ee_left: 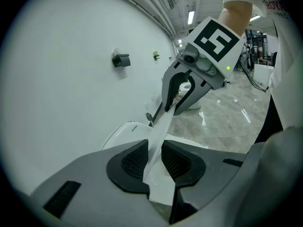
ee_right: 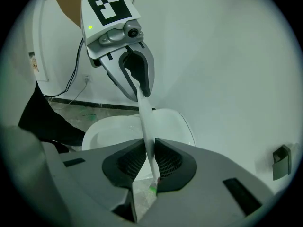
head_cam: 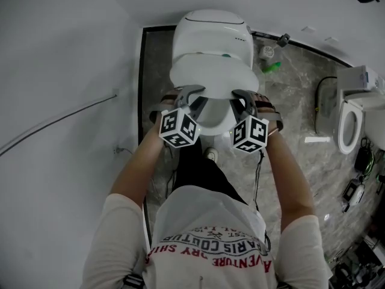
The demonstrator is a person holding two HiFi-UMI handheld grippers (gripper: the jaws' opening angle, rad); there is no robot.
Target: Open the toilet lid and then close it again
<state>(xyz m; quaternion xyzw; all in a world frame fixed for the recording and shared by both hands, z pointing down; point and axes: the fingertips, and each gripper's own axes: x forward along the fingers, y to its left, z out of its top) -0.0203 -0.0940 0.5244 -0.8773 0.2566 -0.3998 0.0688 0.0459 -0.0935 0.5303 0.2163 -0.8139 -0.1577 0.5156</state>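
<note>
A white toilet stands against the wall, its lid tilted over the bowl. My left gripper is at the lid's front left edge and my right gripper at its front right edge. In the left gripper view the lid passes slantwise between the jaws of the left gripper, which stand wider than the lid is thick; the right gripper shows beyond. In the right gripper view the right gripper pinches the thin lid edge-on, with the left gripper beyond.
A white wall fills the left, with a thin cable on it. A second toilet stands at the right on the marble floor. A green object lies beside the tank. The person's legs are right below the bowl.
</note>
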